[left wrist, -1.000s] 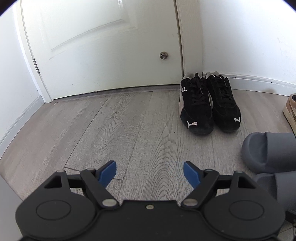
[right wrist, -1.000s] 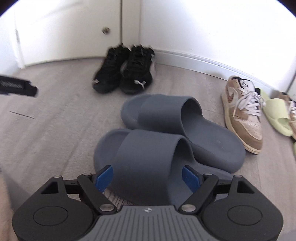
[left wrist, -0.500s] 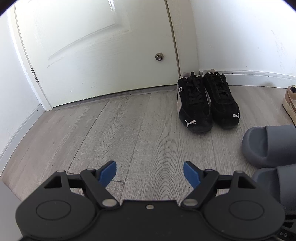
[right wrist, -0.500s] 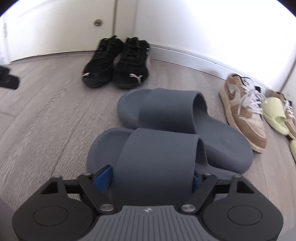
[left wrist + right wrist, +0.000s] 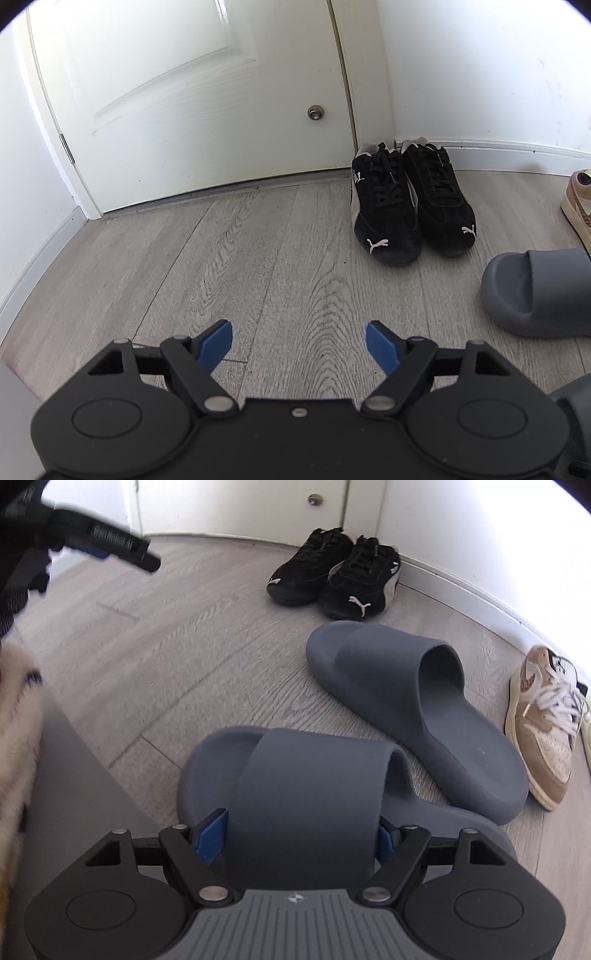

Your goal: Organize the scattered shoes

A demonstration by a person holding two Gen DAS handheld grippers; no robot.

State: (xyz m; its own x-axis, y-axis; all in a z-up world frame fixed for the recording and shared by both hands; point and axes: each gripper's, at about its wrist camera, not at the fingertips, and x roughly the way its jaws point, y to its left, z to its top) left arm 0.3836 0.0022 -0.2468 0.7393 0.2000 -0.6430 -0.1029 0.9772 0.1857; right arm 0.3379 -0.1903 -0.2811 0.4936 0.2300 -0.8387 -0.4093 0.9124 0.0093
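Note:
My right gripper (image 5: 298, 836) is open, its blue pads straddling the strap of the near grey slide (image 5: 295, 786), which fills the gap between them. The second grey slide (image 5: 417, 705) lies just beyond to the right, also seen as grey slide (image 5: 543, 291) in the left wrist view. A pair of black sneakers (image 5: 410, 206) stands side by side in the corner by the door; they appear as black sneakers (image 5: 340, 572) too. A tan and white sneaker (image 5: 543, 723) lies at the right. My left gripper (image 5: 299, 341) is open over bare floor.
A white door (image 5: 192, 96) and the baseboard (image 5: 517, 151) close the back. One finger of the left gripper (image 5: 118, 550) reaches in at the upper left of the right wrist view. A grey flat surface (image 5: 70, 775) and something cream and furry (image 5: 16, 723) are at the left edge.
The right gripper has swung left with the near slide's strap still between its pads; the second slide and tan sneaker now sit further right. The left gripper's finger shows larger in the right view.

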